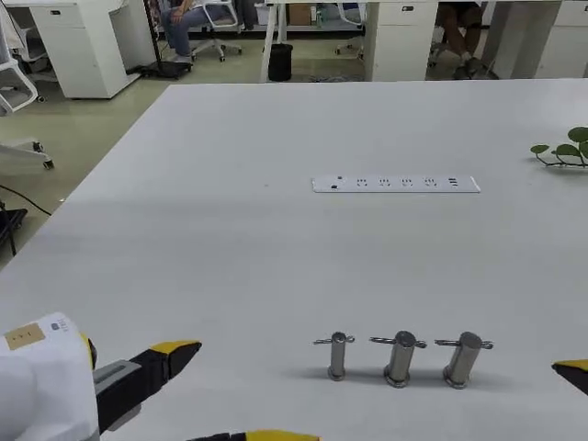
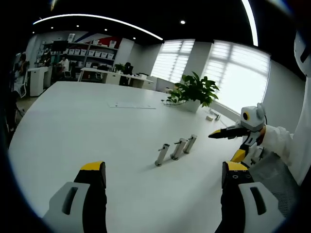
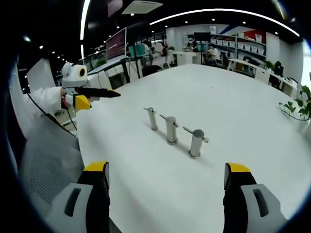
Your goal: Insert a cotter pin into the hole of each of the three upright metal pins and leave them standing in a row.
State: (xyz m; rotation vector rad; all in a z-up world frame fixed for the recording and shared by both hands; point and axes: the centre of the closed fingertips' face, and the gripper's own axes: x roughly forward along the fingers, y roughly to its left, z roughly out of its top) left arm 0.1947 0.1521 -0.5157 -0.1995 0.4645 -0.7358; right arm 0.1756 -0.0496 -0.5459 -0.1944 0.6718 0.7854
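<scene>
1. Nearest in the head view, bottom left: left claw (image 1: 230, 393), jaws spread and gripping nothing, lower jaw cut off by the bottom edge. At the right edge, just a yellow tip of the right claw (image 1: 571, 371); spread not readable from that sliver. Between them on the white bench (image 1: 230, 239): three metal pins (image 1: 401, 358), upright in a row, clear of both claws. Three cotter pins (image 1: 397, 342), one through the top of each. Farther back, one power strip (image 1: 395, 185) and one plant (image 1: 565, 152), cropped at the right edge.
2. Left gripper view: left claw (image 2: 164, 170) rising from the bottom, two yellow-tipped jaws wide apart, empty. Ahead, three metal pins (image 2: 179, 148) standing close together, cotter pins too small to make out. Right claw (image 2: 226, 144) entering from the right, near the row but not touching, jaws parted with nothing between.
3. Right gripper view: right claw (image 3: 166, 170) released, jaws wide apart, nothing held. Three metal pins (image 3: 171, 130) in a slanting line ahead, with cotter pins (image 3: 187, 130) across the heads, loop clearest on the nearest. Left claw (image 3: 99, 97) at the left, its gap hard to judge from this angle.
</scene>
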